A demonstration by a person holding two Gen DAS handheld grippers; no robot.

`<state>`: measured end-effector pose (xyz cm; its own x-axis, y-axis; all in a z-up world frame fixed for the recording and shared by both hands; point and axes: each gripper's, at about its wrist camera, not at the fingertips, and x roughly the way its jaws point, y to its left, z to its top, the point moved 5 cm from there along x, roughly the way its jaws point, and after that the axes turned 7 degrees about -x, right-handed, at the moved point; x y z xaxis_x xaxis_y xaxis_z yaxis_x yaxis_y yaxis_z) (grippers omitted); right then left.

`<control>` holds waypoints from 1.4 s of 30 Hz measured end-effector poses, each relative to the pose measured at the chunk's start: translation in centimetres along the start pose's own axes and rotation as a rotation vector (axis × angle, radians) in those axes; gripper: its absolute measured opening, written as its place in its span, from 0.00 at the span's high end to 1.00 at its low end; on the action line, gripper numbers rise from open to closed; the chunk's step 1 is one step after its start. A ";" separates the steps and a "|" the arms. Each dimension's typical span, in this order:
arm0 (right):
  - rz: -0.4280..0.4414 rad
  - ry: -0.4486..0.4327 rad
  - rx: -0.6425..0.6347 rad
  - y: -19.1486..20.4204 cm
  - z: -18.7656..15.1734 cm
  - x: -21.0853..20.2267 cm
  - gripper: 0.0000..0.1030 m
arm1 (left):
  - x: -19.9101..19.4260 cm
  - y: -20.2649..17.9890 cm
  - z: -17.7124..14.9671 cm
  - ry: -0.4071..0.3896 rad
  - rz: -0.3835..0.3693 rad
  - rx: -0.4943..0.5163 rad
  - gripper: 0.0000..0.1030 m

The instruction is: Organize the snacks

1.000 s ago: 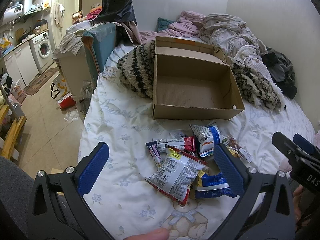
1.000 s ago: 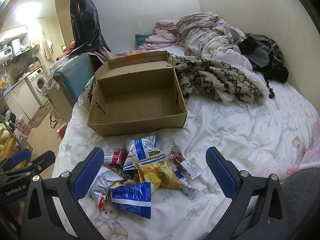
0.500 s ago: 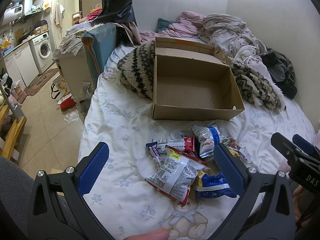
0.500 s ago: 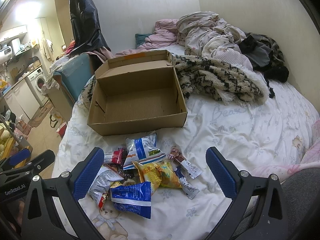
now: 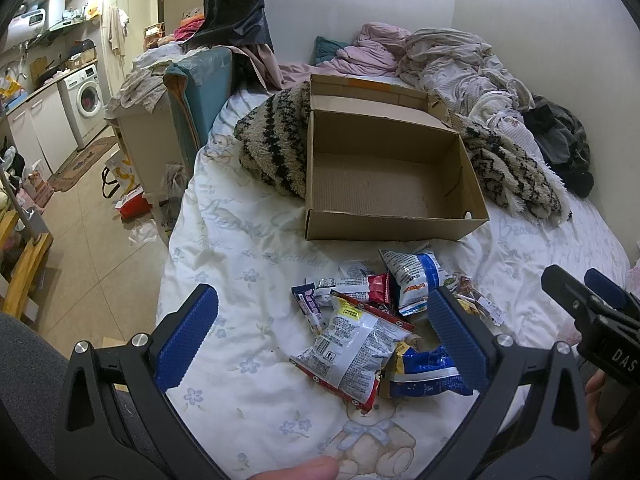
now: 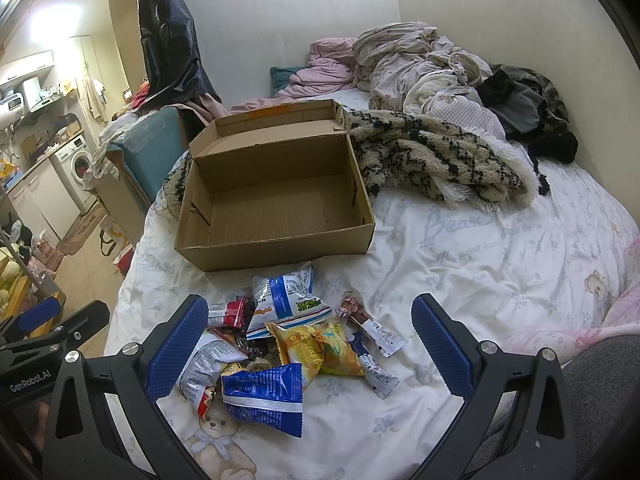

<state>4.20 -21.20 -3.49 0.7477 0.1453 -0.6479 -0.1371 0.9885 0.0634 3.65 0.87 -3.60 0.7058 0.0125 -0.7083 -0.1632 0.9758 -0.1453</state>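
On the bed (image 6: 480, 264), a pile of snack packets (image 6: 280, 344) is heaped just before an empty cardboard box (image 6: 276, 208). Both the left tool (image 5: 320, 340) and right tool (image 6: 308, 344) are held spread open, empty, above the pile; the box lies straight ahead.

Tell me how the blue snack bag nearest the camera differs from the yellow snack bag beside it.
The blue bag is dark blue with white print and a white bottom band; the yellow bag is orange-yellow with a green-blue picture. The blue bag lies nearest the camera, at the front of the pile; the yellow bag sits behind it, toward the cardboard box. The blue bag's top edge overlaps the yellow bag. Both are crinkled, sealed, and lie flat on the bedsheet.
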 end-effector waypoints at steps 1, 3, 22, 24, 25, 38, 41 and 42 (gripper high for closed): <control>0.000 0.000 0.000 0.0 0.0 0.0 0.00 | 0.0 0.0 0.0 0.000 0.000 0.000 0.00; 0.001 0.000 0.000 0.0 0.0 0.0 0.00 | 0.0 0.0 0.0 0.002 -0.002 0.002 0.00; 0.132 0.167 0.135 -2.9 -1.1 2.2 0.00 | 1.7 0.3 0.9 0.118 0.045 -0.006 0.00; 0.174 0.255 0.225 -4.6 -1.9 3.4 0.00 | 2.6 0.9 1.4 0.151 0.058 -0.026 0.00; 0.183 0.293 0.264 -5.2 -2.5 4.1 0.00 | 3.1 1.2 1.4 0.169 0.063 -0.033 0.00; 0.351 0.715 0.319 -0.1 -9.5 11.3 0.01 | 7.4 4.1 -0.1 0.327 0.095 -0.148 0.00; 0.368 0.748 0.264 2.2 -10.1 12.8 0.08 | 7.7 4.3 -0.5 0.335 0.101 -0.153 0.00; 0.374 0.759 0.261 2.6 -10.2 13.1 0.12 | 7.7 4.3 -0.6 0.339 0.101 -0.153 0.00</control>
<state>6.98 -17.12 -19.59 0.0380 0.4858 -0.8733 -0.0647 0.8733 0.4829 7.99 5.05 -10.09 0.4172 0.0089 -0.9088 -0.3389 0.9294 -0.1464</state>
